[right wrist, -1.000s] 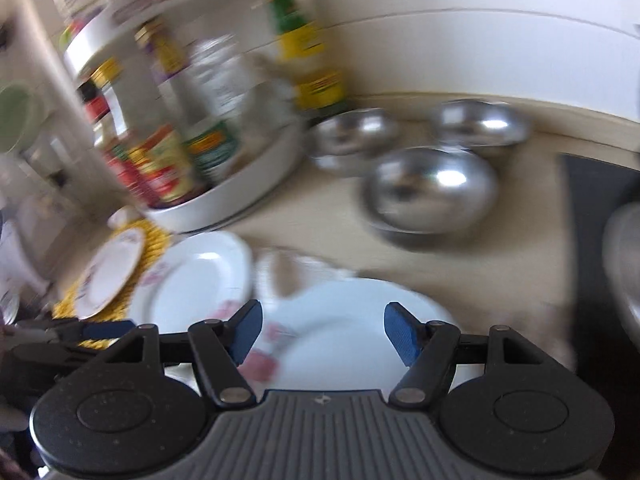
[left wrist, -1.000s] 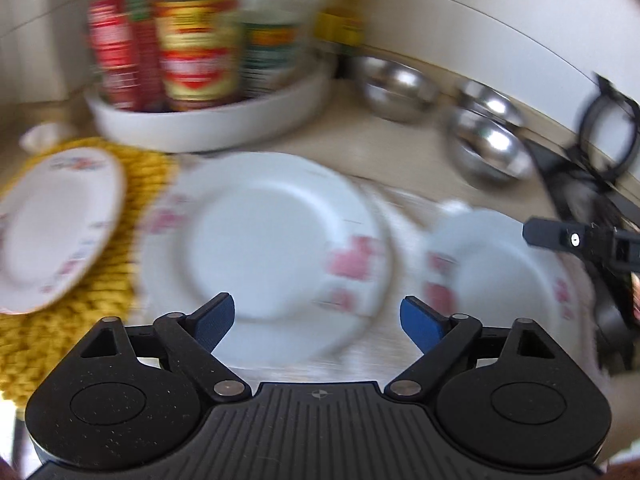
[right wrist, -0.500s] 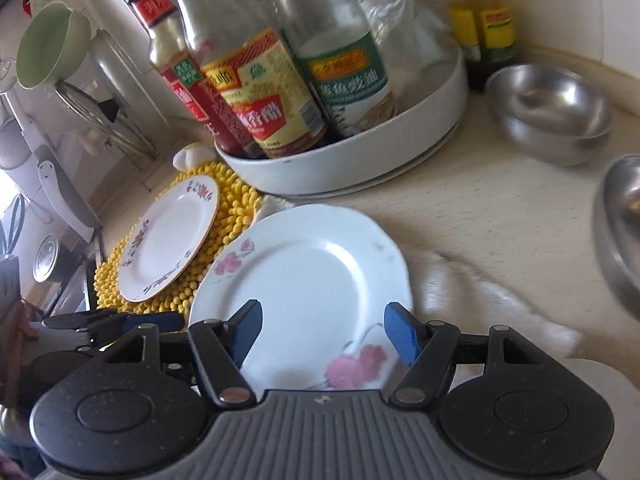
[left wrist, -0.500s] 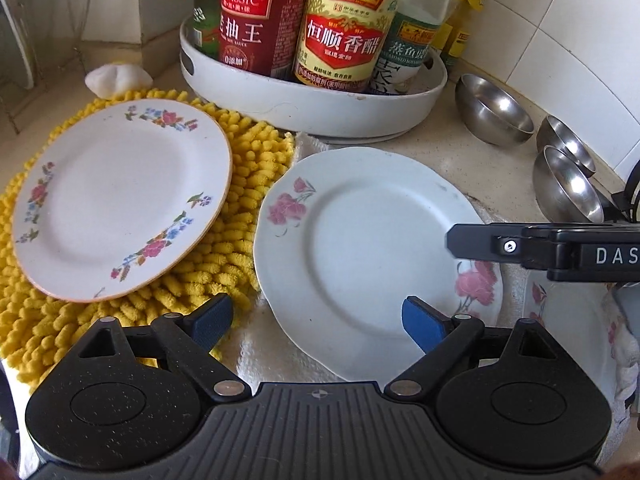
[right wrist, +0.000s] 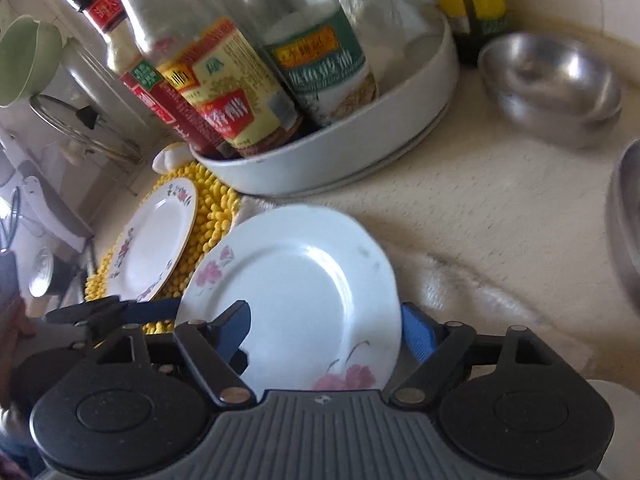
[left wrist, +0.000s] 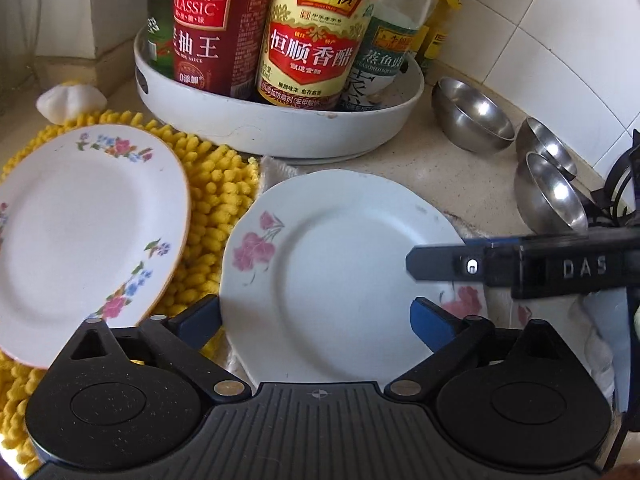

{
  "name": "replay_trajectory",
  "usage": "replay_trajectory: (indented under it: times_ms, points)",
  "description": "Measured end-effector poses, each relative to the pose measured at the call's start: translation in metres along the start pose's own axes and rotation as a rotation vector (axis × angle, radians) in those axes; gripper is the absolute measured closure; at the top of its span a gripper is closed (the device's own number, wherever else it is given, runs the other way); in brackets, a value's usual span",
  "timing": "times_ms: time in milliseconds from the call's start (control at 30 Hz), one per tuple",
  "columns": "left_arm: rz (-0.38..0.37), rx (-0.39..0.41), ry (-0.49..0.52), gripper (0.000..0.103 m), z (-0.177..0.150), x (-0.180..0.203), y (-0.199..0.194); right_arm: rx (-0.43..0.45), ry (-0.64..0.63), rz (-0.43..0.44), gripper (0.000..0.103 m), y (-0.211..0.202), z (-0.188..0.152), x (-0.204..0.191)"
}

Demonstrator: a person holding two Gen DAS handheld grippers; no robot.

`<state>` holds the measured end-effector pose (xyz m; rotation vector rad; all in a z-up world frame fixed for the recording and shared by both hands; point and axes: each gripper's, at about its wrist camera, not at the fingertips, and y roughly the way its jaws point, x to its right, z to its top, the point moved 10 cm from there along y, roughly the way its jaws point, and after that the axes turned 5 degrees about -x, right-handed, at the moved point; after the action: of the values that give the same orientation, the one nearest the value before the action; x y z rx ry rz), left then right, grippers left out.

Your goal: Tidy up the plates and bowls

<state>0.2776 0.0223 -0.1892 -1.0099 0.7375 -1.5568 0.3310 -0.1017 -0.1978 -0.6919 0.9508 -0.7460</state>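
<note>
A white plate with pink flowers (left wrist: 340, 264) lies on a white cloth, and it also shows in the right wrist view (right wrist: 296, 292). A second floral plate (left wrist: 80, 232) rests on a yellow mat (left wrist: 216, 200). My left gripper (left wrist: 316, 320) is open at the plate's near edge, one finger on each side of it. My right gripper (right wrist: 326, 328) is open with its fingers straddling the plate's right edge; one of its fingers (left wrist: 448, 262) reaches over the plate in the left wrist view. Three steel bowls (left wrist: 472, 120) sit at the right.
A white round tray (left wrist: 280, 128) holding several sauce bottles stands behind the plates. A garlic bulb (left wrist: 70, 98) lies left of it. Another white plate (left wrist: 612, 320) lies partly hidden at the right. A tiled wall runs behind the bowls.
Both grippers have moved left and closer to the pink-flower plate. The right gripper's fingers now straddle its edge. Both stay open.
</note>
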Motion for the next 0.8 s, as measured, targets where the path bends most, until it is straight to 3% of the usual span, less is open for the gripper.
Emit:
replay_trajectory:
  times_ms: [133, 233, 367, 467, 600, 700, 800]
  points:
    - [0.041, -0.006, 0.059, 0.001, 0.001, 0.006, 0.007, -0.006, -0.007, 0.01, 0.008, -0.002, -0.003, 0.0]
    - [0.087, -0.011, 0.115, 0.005, -0.003, 0.01, 0.008, -0.01, 0.014, 0.001, 0.014, -0.01, -0.007, 0.002]
    - [0.071, -0.014, 0.083, 0.021, 0.0, 0.002, -0.001, -0.008, 0.007, -0.008, 0.015, -0.015, -0.014, 0.0]
    - [0.035, -0.004, 0.096, 0.018, -0.003, 0.001, 0.0, 0.01, 0.018, 0.01, 0.017, -0.011, -0.015, 0.004]
    - [0.056, 0.02, 0.141, 0.019, -0.012, 0.005, -0.002, -0.012, 0.038, -0.008, 0.024, -0.016, -0.02, 0.004]
    - [0.037, 0.025, 0.119, 0.018, -0.016, 0.002, -0.005, 0.017, 0.053, -0.065, 0.024, -0.013, -0.018, -0.001]
    - [0.083, 0.03, 0.13, 0.017, -0.012, 0.005, 0.0, 0.029, 0.051, -0.12, 0.024, -0.013, -0.019, -0.005]
